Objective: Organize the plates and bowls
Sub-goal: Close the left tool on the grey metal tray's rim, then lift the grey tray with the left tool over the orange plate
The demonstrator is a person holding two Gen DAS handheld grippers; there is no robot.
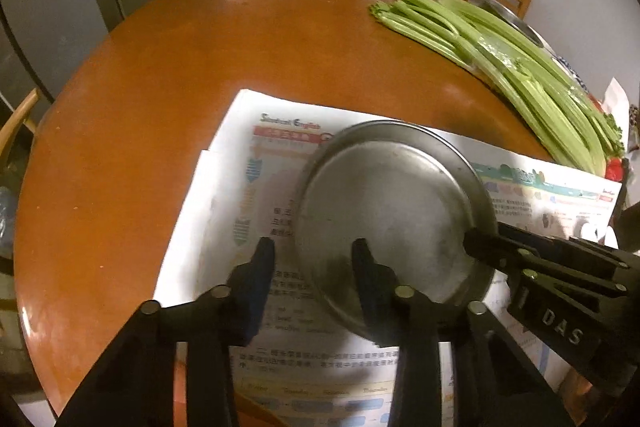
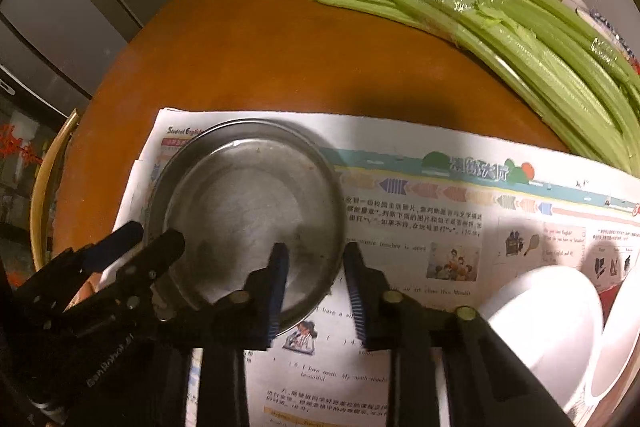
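Left gripper (image 1: 313,255): astride left rim of plate (image 1: 384,195), jaws partly apart, pads not visibly pressing. Plate: metal, resting on newspaper (image 1: 224,155) on table (image 1: 160,67). Right gripper (image 2: 316,259): astride right rim, likewise not yet clamped. Bowls (image 2: 552,315): white, further right on same paper. Step, as judged: two-handed grasp of plate. Next: clamp both rims evenly, then lift level.
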